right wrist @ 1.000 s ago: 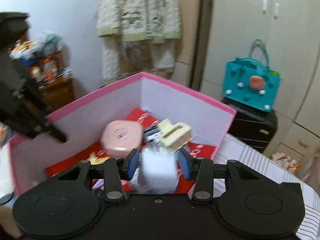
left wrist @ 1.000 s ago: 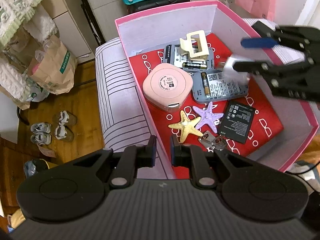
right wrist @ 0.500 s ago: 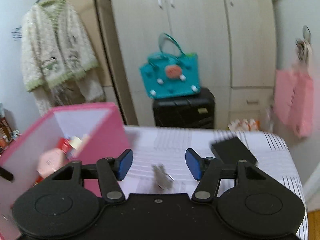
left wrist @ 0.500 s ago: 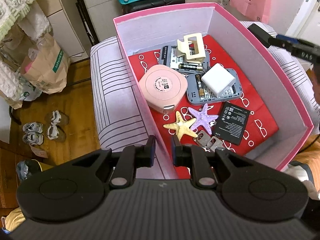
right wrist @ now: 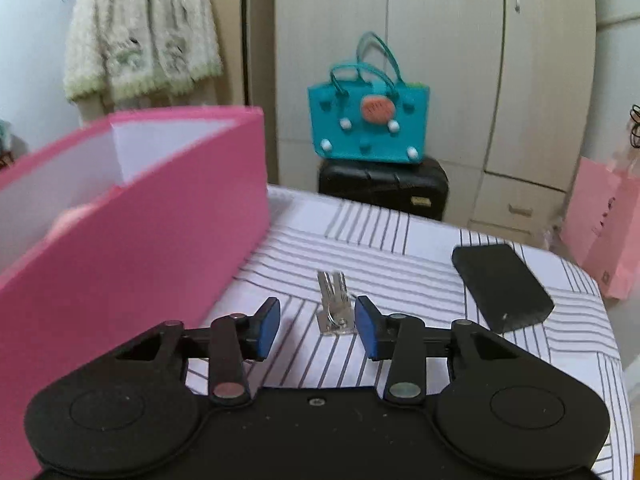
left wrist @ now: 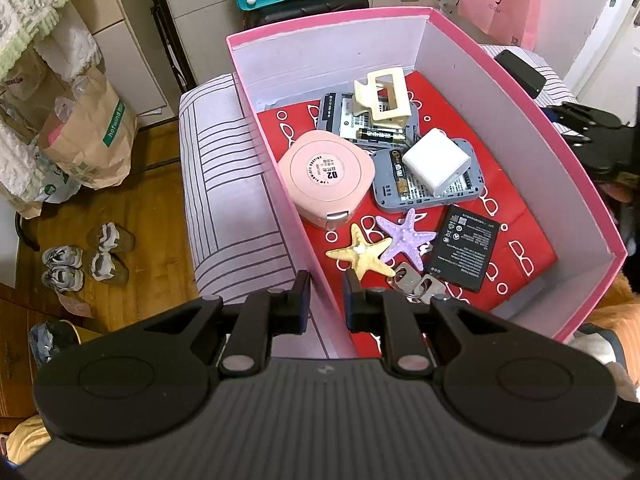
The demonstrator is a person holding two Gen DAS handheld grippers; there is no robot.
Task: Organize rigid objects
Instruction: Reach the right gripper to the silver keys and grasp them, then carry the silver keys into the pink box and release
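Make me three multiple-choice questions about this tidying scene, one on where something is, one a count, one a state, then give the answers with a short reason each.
1. Where does the white charger cube rest?
A. on a grey device in the pink box
B. on the striped cloth
C. between the tongs

2. How many starfish lie in the box?
A. one
B. two
C. four

3. The right tongs are:
A. shut on the keys
B. open and empty
C. shut on the cube

Answers:
1 A, it sits on the grey device.
2 B, a yellow starfish and a purple starfish.
3 B, blue pads apart, keys lie on the cloth beyond.
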